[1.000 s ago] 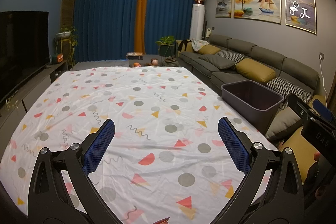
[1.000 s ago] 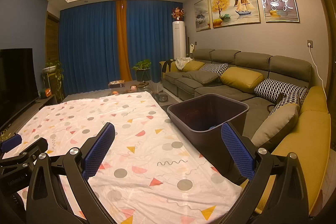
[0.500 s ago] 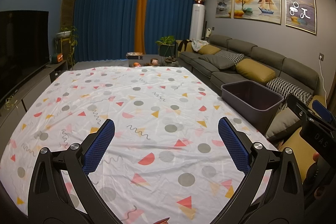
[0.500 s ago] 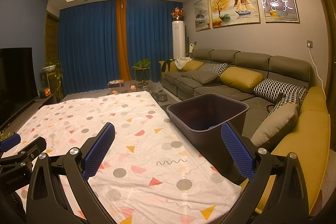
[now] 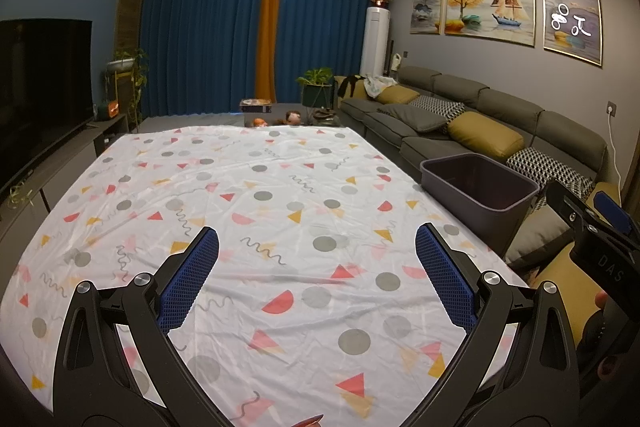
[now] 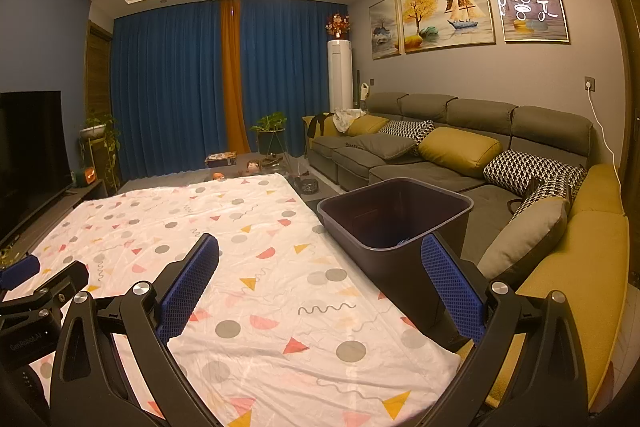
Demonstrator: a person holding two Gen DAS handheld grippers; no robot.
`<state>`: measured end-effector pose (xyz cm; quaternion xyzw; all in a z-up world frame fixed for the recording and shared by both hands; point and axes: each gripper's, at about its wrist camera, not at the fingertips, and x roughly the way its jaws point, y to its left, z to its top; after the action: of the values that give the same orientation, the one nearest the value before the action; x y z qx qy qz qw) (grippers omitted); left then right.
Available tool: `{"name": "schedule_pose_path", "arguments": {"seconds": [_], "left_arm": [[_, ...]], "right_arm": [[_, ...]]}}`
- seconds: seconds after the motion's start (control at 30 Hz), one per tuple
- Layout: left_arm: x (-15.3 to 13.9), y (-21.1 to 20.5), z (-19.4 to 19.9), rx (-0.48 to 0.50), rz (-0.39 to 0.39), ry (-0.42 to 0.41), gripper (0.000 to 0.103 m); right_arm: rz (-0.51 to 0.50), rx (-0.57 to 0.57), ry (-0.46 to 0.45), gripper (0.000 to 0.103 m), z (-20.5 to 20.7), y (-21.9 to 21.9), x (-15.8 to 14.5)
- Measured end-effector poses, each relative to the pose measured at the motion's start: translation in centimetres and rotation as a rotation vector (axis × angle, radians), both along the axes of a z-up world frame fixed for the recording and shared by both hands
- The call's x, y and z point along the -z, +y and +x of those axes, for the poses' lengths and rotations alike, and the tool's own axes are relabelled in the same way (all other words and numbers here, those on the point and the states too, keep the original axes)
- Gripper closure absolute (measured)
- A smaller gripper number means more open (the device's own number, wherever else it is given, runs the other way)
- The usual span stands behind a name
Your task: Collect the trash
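Trash: none visible on white patterned-cloth tabletop (image 5: 280, 227); dark plastic bin (image 6: 394, 223) beside it. Nothing changed over last second. Left gripper (image 5: 316, 259) and right gripper (image 6: 320, 267) fingers wide, empty. Likely done.

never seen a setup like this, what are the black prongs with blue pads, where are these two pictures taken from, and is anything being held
Those prongs are hand-held grippers: a person carries one in each hand, and a fisheye camera on each looks forward along its two fingers. One picture looks out from the left gripper, the other from the right gripper. Both are open and hold nothing. Below them lies a patterned sheet with no loose trash visible on it. A dark bin stands at the sheet's edge beside the sofa, with something small and blue inside.
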<state>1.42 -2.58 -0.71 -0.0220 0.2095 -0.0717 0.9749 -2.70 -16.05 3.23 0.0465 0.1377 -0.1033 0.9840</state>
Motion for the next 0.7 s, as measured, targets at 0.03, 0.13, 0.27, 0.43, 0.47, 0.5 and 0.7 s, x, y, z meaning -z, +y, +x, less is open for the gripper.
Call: {"name": "schedule_pose_path", "arguments": {"seconds": [0.03,0.13,0.27,0.43,0.47,0.5,0.7], "left_arm": [[0.03,-0.02,-0.04,0.0,0.0,0.0,0.006],[-0.01,0.18,0.09,0.0,-0.002,0.001,0.006],[0.01,0.15,0.02,0.006,-0.005,0.001,0.006],[0.03,0.28,-0.22,0.019,-0.007,-0.011,0.01],[0.05,0.24,-0.22,0.025,-0.007,-0.008,0.011],[0.07,0.26,-0.21,0.027,-0.006,-0.007,0.013],[0.03,0.15,-0.22,0.026,-0.001,0.0,0.014]], "right_arm": [[0.001,0.0,0.0,0.005,0.01,0.0,-0.02],[0.001,-0.001,0.0,0.005,-0.04,-0.01,0.06],[0.002,-0.001,0.0,0.005,-0.04,-0.01,0.06],[0.002,0.0,0.002,0.005,-0.11,-0.04,0.22],[0.003,0.002,0.004,0.005,-0.13,-0.09,0.28],[0.005,0.002,0.005,0.005,-0.11,-0.15,0.37],[0.007,0.004,0.006,0.005,-0.12,-0.24,0.45]]}}
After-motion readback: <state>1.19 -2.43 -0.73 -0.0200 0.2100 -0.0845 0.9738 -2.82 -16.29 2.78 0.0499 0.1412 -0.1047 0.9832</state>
